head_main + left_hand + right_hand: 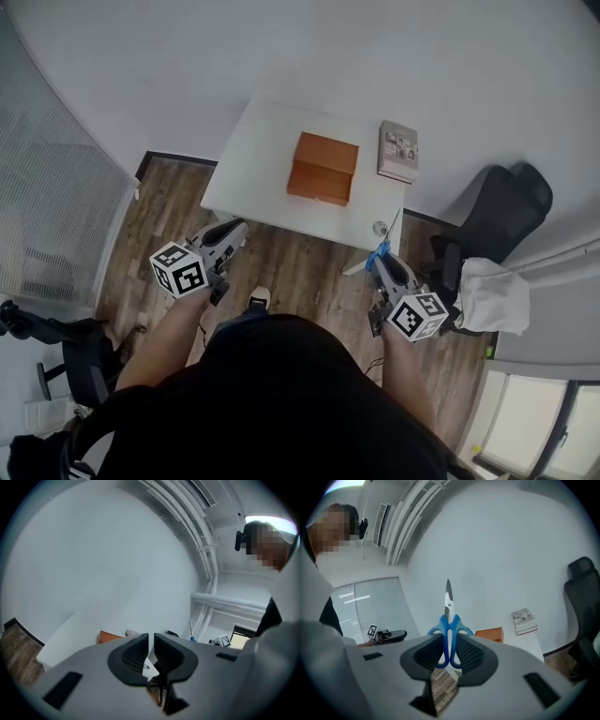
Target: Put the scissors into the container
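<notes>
pinching scissors [448,620] by the blue loops in the right gripper [449,652], blades closed and pointing up past the jaws. left gripper [151,654] pressed almost together on nothing. orange container [323,169] on the table [253,155], well apart from both. held by the loops only, so likely to swivel or slip on the way over; could also catch the tip on the container's wall and shove it, or miss if let go too high.
</notes>
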Demonstrator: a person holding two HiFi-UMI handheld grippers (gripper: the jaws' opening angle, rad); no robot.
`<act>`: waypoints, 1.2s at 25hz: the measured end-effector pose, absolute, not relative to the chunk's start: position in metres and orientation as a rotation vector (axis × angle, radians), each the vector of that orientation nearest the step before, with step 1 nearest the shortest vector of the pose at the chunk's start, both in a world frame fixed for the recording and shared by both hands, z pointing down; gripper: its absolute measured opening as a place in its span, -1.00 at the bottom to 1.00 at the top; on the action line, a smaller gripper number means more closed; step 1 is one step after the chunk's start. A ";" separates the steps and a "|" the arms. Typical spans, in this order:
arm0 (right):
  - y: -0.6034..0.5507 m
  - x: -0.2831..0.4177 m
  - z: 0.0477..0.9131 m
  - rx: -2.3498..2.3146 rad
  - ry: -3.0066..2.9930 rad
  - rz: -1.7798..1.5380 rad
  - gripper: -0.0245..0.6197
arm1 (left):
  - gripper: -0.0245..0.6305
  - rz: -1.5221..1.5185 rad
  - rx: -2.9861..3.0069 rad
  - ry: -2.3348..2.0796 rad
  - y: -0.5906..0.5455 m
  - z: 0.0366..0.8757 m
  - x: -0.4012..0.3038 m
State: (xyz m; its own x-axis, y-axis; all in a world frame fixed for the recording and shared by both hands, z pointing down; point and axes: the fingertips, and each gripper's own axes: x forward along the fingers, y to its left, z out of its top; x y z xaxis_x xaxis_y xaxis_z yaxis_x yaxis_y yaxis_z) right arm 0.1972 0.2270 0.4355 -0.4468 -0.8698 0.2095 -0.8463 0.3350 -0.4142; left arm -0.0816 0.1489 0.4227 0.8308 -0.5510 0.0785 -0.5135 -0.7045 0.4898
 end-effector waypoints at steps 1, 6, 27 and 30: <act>0.223 0.198 0.434 -1.637 2.520 -0.732 -0.65 | -0.79 -0.103 2.512 -0.773 0.143 0.422 -0.080; 0.199 0.198 0.433 -1.688 2.485 -0.729 -0.65 | -0.79 -0.098 2.539 -0.724 0.110 0.418 -0.078; 0.121 0.194 0.431 -1.882 2.322 -0.722 -0.65 | -0.82 0.013 2.644 -0.512 -0.011 0.426 -0.062; 0.113 0.189 0.429 -1.887 2.304 -0.719 -0.65 | -0.82 0.021 2.654 -0.494 -0.025 0.425 -0.066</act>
